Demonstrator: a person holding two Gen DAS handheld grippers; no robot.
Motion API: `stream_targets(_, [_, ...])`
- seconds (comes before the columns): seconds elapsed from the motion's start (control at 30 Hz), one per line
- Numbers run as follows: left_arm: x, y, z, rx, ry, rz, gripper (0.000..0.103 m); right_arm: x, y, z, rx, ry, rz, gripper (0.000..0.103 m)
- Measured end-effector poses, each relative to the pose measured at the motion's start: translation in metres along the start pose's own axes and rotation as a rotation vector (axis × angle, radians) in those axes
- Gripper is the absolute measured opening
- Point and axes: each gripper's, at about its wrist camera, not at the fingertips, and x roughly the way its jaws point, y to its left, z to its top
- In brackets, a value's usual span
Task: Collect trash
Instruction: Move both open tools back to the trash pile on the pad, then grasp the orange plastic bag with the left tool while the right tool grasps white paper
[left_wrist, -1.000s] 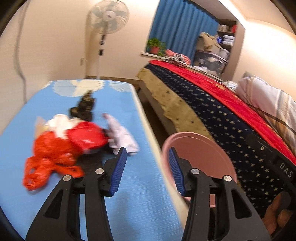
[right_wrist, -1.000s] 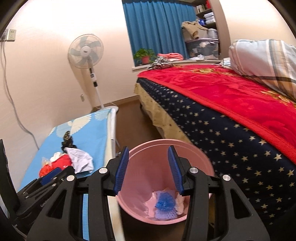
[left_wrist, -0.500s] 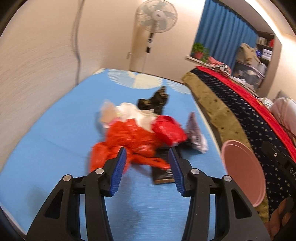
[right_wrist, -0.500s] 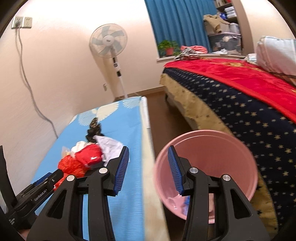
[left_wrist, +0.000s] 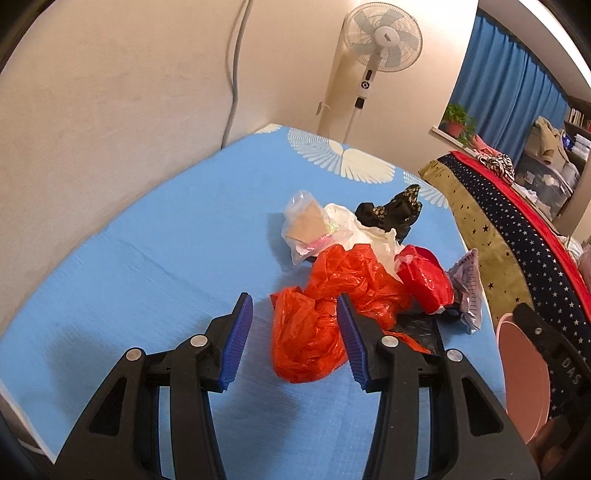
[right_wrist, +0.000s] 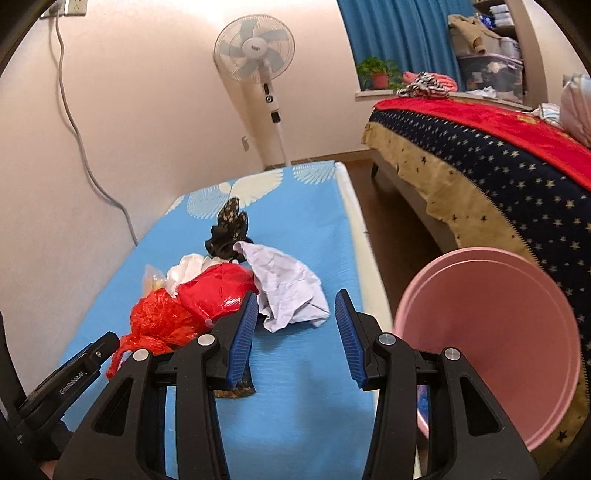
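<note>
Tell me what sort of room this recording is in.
Most likely a bedroom: a large bed with a red and star-patterned navy bedspread, a white pedestal fan, and blue curtains at the window.

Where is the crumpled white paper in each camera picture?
Left wrist view: the crumpled paper lies at the right end of the trash pile, near the mat's edge.
Right wrist view: the same paper sits mid-picture, just beyond the open right gripper.
Shared landmark: the fan.
</note>
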Motion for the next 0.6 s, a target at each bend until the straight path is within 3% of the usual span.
stream_targets(0.6, [0.024,0.001,-0.007,-0.023,0.091,-0.030,0.047,0.052,0.020,-0.002,-0.054,0.107,-0.018,0.044])
